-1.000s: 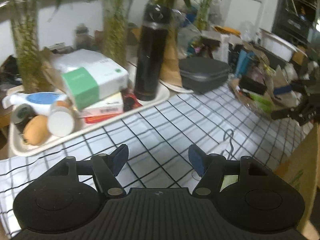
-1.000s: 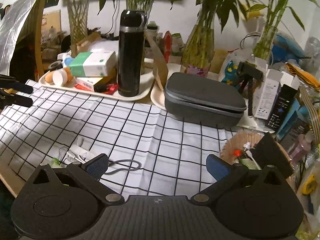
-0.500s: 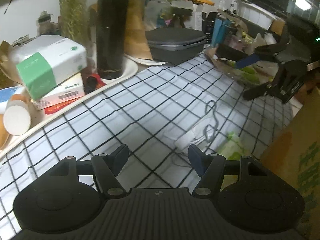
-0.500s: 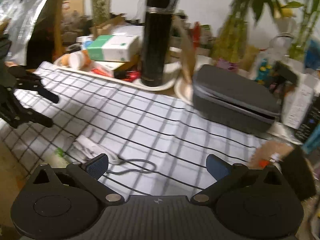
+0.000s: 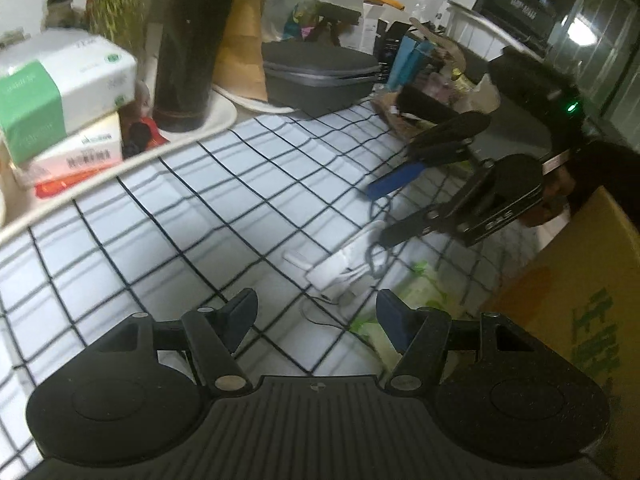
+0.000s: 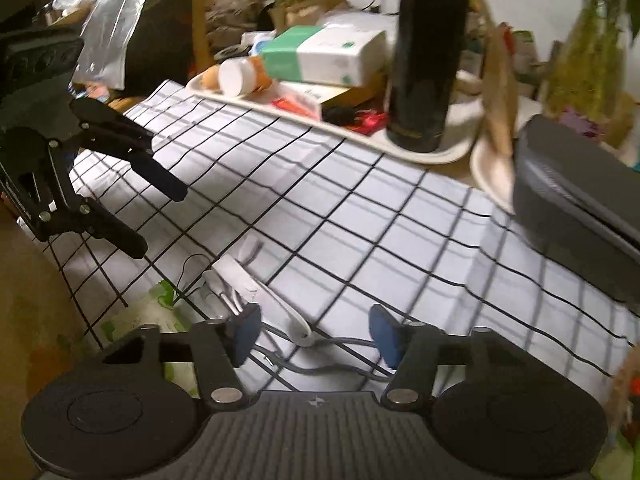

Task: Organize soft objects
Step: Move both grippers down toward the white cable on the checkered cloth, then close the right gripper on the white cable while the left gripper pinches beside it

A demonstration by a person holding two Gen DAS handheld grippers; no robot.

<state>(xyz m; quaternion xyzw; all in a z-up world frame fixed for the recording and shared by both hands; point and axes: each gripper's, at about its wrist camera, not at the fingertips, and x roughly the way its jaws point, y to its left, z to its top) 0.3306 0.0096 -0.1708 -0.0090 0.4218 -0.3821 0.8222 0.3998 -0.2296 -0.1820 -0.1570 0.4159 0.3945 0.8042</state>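
Both grippers tilt down over the checked table.

Left gripper (image 5: 316,314) spread, empty. Right gripper (image 6: 312,334), jaws closing, straddles one grey cable (image 6: 320,364) untouched; one white charger (image 6: 240,276) at 11 o'clock, one green packet (image 6: 144,312) at 9.

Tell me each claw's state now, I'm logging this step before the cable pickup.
Left claw: open, nothing between its fingers.
Right claw: closing, fingers apart above the grey cable, pressing nothing yet.
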